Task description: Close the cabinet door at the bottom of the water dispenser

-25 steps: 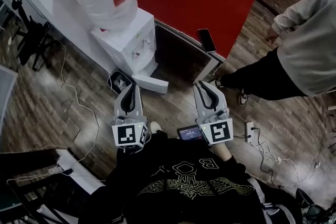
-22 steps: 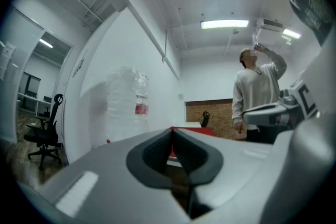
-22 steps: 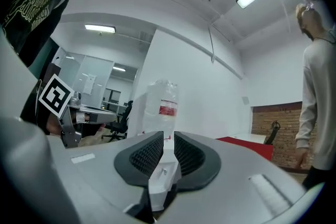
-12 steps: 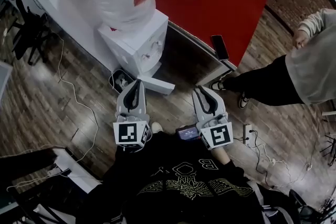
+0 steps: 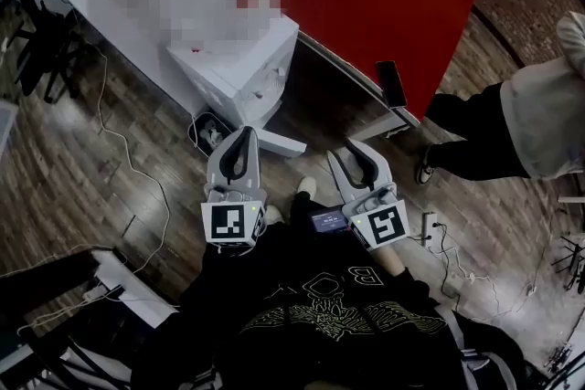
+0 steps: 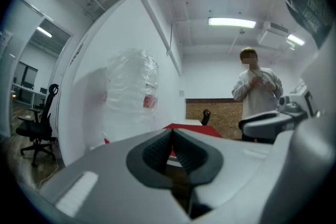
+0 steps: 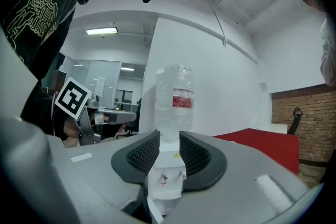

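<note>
Head view: water dispenser (image 5: 245, 73) stands at 12 o'clock of the left gripper (image 5: 247, 132). Its bottom cabinet door (image 5: 279, 142) stands open, swung out toward 5 o'clock. The door is just beside the left gripper's tip and at 10 o'clock of the right gripper (image 5: 345, 151); contact cannot be resolved.

Left jaws are pressed together with nothing between them. Right jaws are spread and have just been opening; the gap frames only the dispenser, well beyond.

Red table (image 5: 384, 5) is at 3 o'clock of the dispenser.
</note>
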A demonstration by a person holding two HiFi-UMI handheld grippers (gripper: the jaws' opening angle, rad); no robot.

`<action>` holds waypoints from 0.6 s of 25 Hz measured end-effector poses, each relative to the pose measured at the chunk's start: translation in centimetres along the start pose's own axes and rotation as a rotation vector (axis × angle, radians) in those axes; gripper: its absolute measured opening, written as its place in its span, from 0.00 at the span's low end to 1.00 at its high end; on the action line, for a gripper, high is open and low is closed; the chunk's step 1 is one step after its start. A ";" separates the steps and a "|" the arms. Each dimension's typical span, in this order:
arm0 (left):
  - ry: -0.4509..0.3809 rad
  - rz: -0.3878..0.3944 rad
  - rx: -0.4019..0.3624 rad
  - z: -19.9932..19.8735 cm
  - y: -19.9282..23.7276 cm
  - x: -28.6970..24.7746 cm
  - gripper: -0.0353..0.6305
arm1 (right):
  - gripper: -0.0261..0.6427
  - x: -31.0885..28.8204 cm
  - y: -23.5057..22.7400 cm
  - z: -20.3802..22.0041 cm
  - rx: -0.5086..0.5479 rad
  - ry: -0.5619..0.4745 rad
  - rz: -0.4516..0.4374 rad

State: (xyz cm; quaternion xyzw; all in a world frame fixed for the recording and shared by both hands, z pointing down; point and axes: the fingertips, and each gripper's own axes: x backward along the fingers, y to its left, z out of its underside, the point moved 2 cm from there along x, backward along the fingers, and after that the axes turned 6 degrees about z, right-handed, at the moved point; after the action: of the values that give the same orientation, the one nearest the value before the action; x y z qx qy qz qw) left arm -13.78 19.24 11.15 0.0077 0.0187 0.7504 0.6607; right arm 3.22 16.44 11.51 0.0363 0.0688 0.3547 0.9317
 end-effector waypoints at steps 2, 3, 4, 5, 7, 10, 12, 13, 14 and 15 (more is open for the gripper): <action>-0.009 0.006 -0.025 -0.6 0.3 -1.9 0.06 | 0.21 -1.8 -0.7 -0.2 0.015 -0.019 -0.020; -0.011 0.008 -0.031 -0.8 0.5 -2.8 0.06 | 0.23 -2.6 -1.1 -0.4 0.030 -0.040 -0.030; -0.010 0.008 -0.034 -0.9 0.6 -3.7 0.06 | 0.24 -3.4 -1.5 -0.5 0.045 -0.056 -0.038; -0.006 0.008 -0.035 -0.9 0.6 -4.6 0.06 | 0.25 -4.0 -2.1 -0.5 0.053 -0.061 -0.044; 0.004 0.003 -0.035 -0.8 0.6 -6.3 0.06 | 0.28 -5.1 -3.6 -0.2 0.055 -0.051 -0.052; 0.026 -0.005 -0.039 -0.5 0.7 -8.6 0.06 | 0.28 -6.7 -5.8 0.3 0.041 -0.040 -0.065; 0.054 -0.004 -0.047 0.2 0.4 -9.9 0.06 | 0.27 -7.5 -7.1 0.9 0.023 -0.041 -0.074; 0.069 -0.002 -0.054 0.6 0.2 -10.6 0.06 | 0.24 -7.8 -7.6 1.3 0.015 -0.040 -0.080; 0.081 0.001 -0.061 1.0 -0.1 -11.2 0.06 | 0.23 -8.0 -8.2 2.0 0.010 -0.029 -0.087; 0.088 0.005 -0.066 1.4 -0.4 -11.8 0.06 | 0.23 -8.2 -8.7 2.9 0.009 -0.007 -0.096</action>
State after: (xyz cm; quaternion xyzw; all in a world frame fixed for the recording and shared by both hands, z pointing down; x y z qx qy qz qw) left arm -11.87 7.58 12.73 -0.0469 0.0228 0.7517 0.6574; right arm 3.33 4.41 14.24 0.0381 0.0689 0.3092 0.9477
